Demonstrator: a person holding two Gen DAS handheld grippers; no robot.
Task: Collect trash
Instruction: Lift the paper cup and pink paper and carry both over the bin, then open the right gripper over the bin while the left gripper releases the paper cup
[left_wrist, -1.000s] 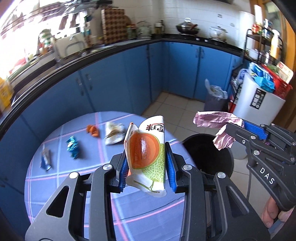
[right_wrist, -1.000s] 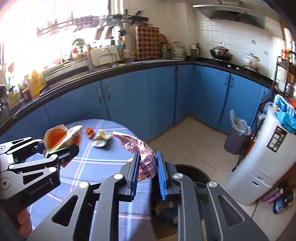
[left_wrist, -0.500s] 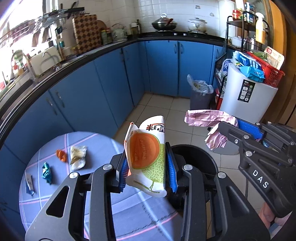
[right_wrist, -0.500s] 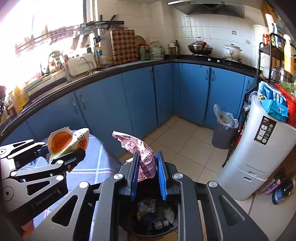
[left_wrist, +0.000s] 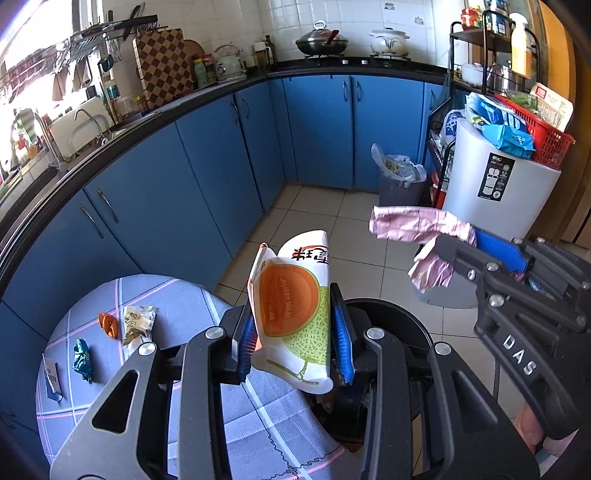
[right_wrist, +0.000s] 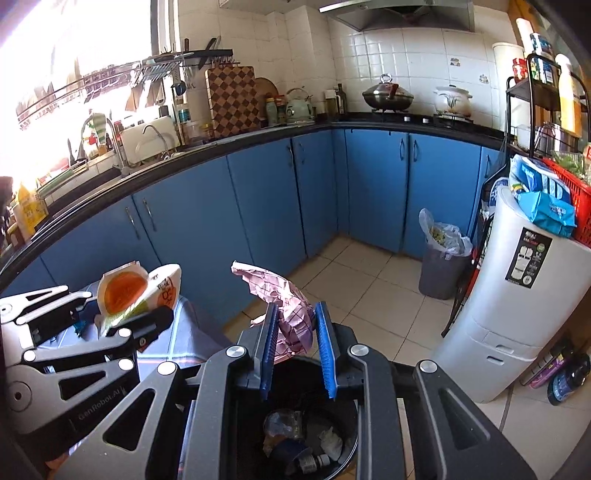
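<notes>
My left gripper is shut on a white melon-print carton and holds it at the table's edge, beside the black trash bin. It also shows in the right wrist view. My right gripper is shut on a crumpled pink wrapper directly above the black trash bin, which holds several scraps. The pink wrapper also shows in the left wrist view.
On the round blue table lie a beige wrapper, an orange scrap, a teal wrapper and a small packet. A grey lined bin and a white appliance stand on the tiled floor. Blue cabinets curve behind.
Both grippers have swung right from the table toward the black bin, still holding their items. The right gripper's jaws look slightly wider around the pink wrapper.
</notes>
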